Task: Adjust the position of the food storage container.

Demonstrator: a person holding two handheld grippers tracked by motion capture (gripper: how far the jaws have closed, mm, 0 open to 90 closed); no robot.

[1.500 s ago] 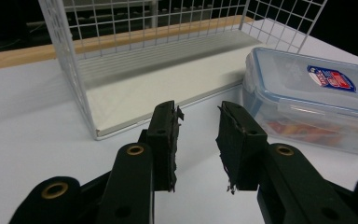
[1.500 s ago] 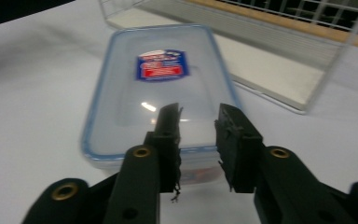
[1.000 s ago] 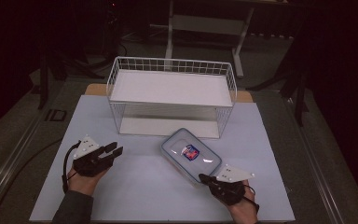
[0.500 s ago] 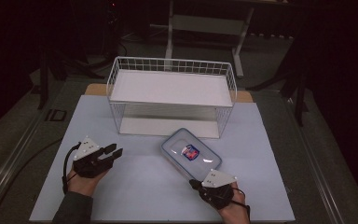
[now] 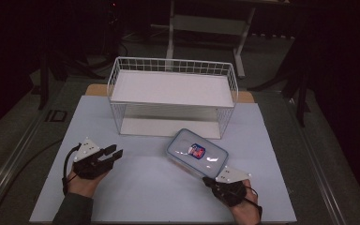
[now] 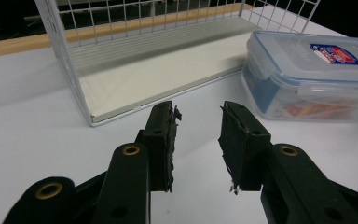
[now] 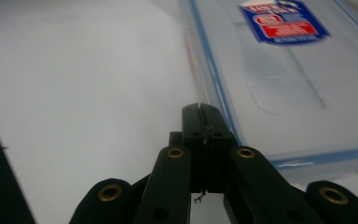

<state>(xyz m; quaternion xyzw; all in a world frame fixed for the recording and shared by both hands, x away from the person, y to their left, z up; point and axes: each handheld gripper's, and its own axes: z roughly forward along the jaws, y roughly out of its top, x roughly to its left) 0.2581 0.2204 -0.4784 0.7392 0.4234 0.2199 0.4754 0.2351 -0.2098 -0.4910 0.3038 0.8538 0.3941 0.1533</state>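
My right gripper (image 7: 200, 108): jaws pressed together, empty, tips at near corner of clear plastic container (image 5: 197, 153); contact unclear. My left gripper (image 6: 198, 123): small gap, nothing between. Container on white tabletop (image 5: 140, 187), before white wire basket (image 5: 172, 96). Left gripper view reveals colourful contents through container's clear wall; right gripper view, blue lid seal

Dark room, dim beyond the lit white desk (image 5: 136, 187). Grey floor (image 5: 14, 140) on both sides, a pale metal-legged table (image 5: 206, 23) at the back, black stand legs (image 5: 44, 75) left and right.
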